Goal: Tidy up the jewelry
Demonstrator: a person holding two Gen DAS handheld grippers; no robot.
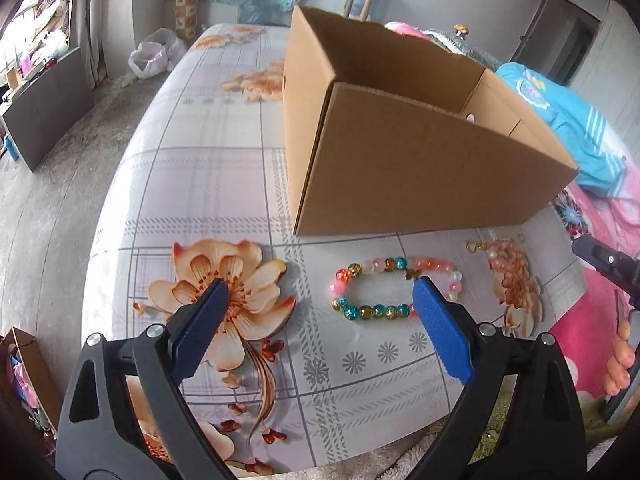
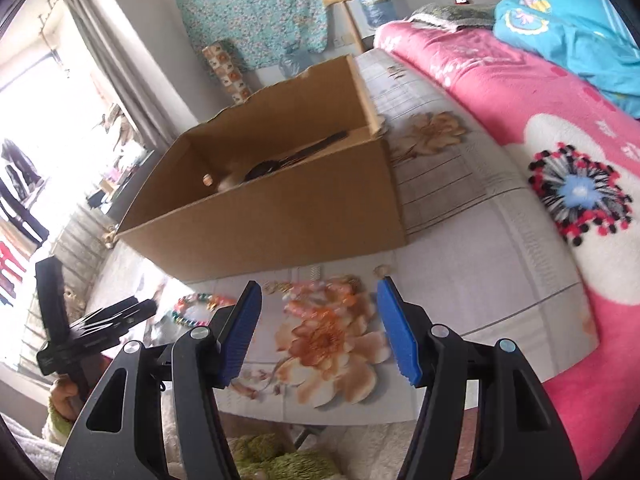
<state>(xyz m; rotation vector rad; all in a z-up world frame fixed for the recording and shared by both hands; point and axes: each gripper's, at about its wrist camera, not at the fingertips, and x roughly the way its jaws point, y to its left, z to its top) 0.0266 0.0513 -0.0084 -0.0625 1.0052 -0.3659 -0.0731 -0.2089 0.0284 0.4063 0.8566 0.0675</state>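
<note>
One cardboard box (image 1: 420, 168) is seen on the floral bedsheet (image 1: 224, 160). In front of the box, one multicoloured bead bracelet (image 1: 396, 290) and one pink bead bracelet (image 1: 506, 256) with gold links are counted. Two grippers are counted: the left gripper (image 1: 320, 300) and the right gripper (image 2: 320, 300).

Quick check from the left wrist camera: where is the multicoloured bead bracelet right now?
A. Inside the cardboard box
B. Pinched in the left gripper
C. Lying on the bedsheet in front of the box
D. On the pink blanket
C: the bead bracelet lies flat on the floral bedsheet in front of the cardboard box, and the left gripper stands open, its pads not pressing it.
</note>
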